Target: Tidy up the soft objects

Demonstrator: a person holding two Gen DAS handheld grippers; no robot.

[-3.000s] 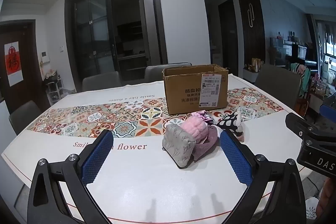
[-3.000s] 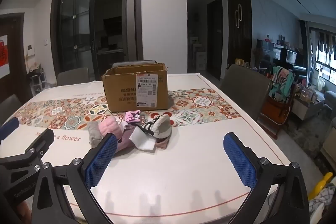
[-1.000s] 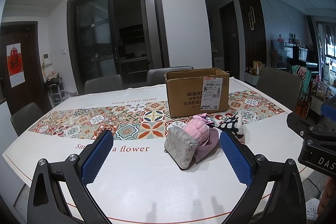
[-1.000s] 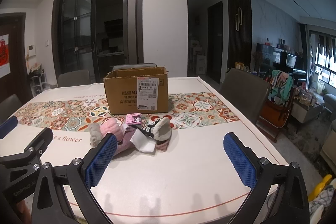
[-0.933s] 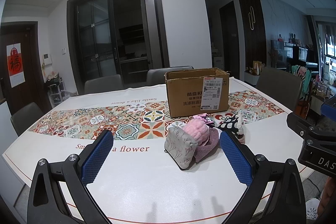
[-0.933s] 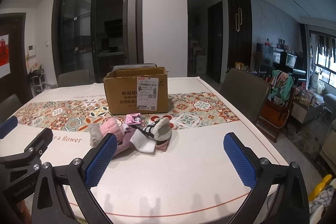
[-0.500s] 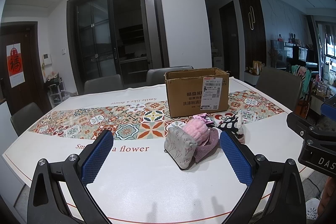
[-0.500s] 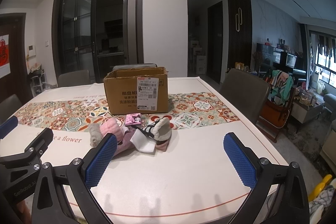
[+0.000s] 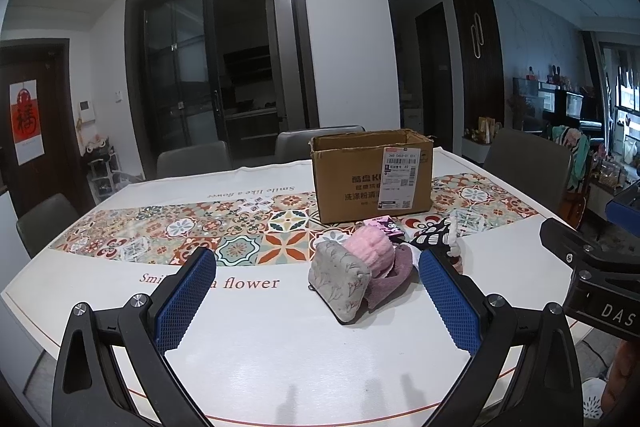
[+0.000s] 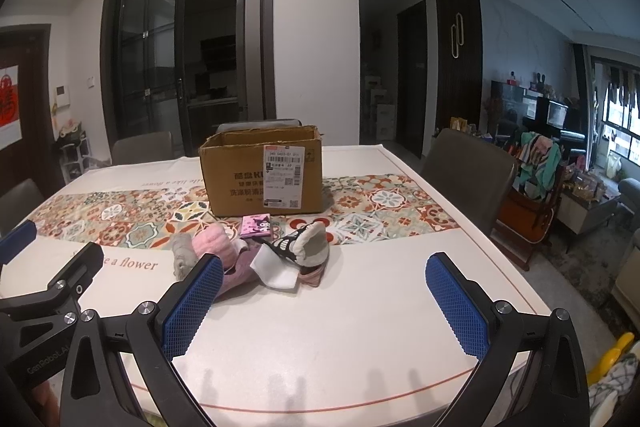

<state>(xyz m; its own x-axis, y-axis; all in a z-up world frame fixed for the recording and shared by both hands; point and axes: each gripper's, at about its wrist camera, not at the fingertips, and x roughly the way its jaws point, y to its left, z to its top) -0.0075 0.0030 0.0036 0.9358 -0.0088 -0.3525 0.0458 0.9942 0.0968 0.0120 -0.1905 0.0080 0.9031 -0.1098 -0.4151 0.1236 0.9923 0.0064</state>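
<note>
A heap of soft things lies mid-table: a grey patterned pouch point(image 9: 340, 281), a fluffy pink item point(image 9: 366, 253), a mauve cloth point(image 9: 394, 273), a black-and-white patterned piece point(image 10: 294, 241), a white folded cloth point(image 10: 276, 273) and a small pink packet point(image 10: 257, 225). An open cardboard box point(image 9: 372, 175) stands just behind the heap; it also shows in the right wrist view point(image 10: 262, 171). My left gripper point(image 9: 318, 297) is open and empty, short of the heap. My right gripper point(image 10: 324, 301) is open and empty, in front of the heap.
The table point(image 9: 248, 339) has a white cloth with a patterned tile runner point(image 9: 180, 231). Grey chairs stand at the far side point(image 9: 192, 159) and the right side point(image 10: 466, 167). The table's right edge drops to the floor point(image 10: 540, 291).
Over the last three seconds both views rose and drew back slightly from the heap. In the last second nothing has visibly moved.
</note>
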